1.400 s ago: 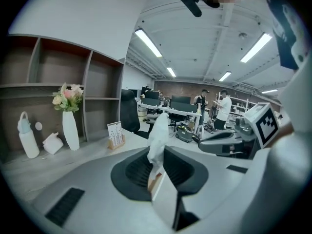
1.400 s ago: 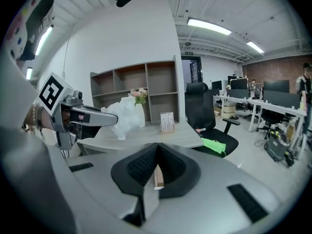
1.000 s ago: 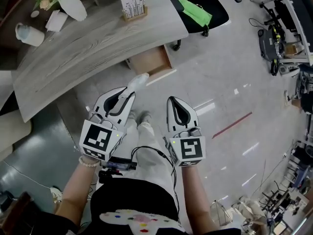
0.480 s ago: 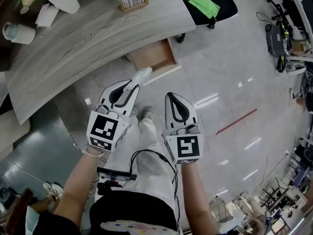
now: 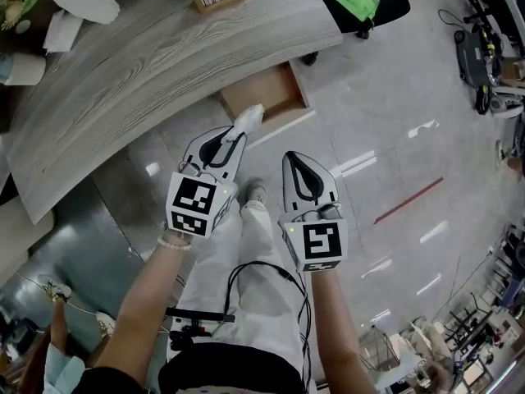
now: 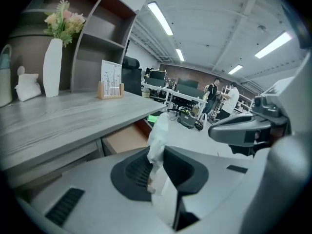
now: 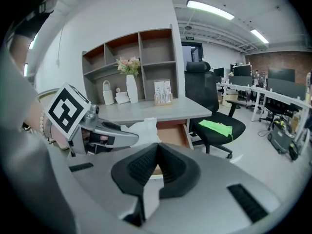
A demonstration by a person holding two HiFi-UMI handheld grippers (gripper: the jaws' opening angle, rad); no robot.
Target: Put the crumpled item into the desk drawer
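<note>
The left tongs [image 5: 240, 134] are closed narrowly on a crumpled tissue [image 5: 250, 119]. In the left gripper view the white wad is pinched between the ribbed pads and sticks up past the tips. The right tongs [image 5: 299, 159] hold nothing; in the right gripper view their dark pads meet with no gap. Both point forward and somewhat down, side by side, the left one a little ahead. The tissue is in the air, not in the drawer [image 5: 264, 97]; from the head view it shows just over the front edge of that drawer. The drawer stands pulled out from under the grey wood-grain table [image 5: 148, 64], and its brown inside shows nothing in it. On the table a white vase [image 6: 52, 67] with flowers stands near a small card holder [image 6: 111, 79]. To the right of the drawer is a black office chair [image 7: 214, 126] with a green cloth [image 7: 218, 128] lying on its seat. The person's legs and a black cable show below the tongs, over a glossy pale floor [image 5: 394, 138].
</note>
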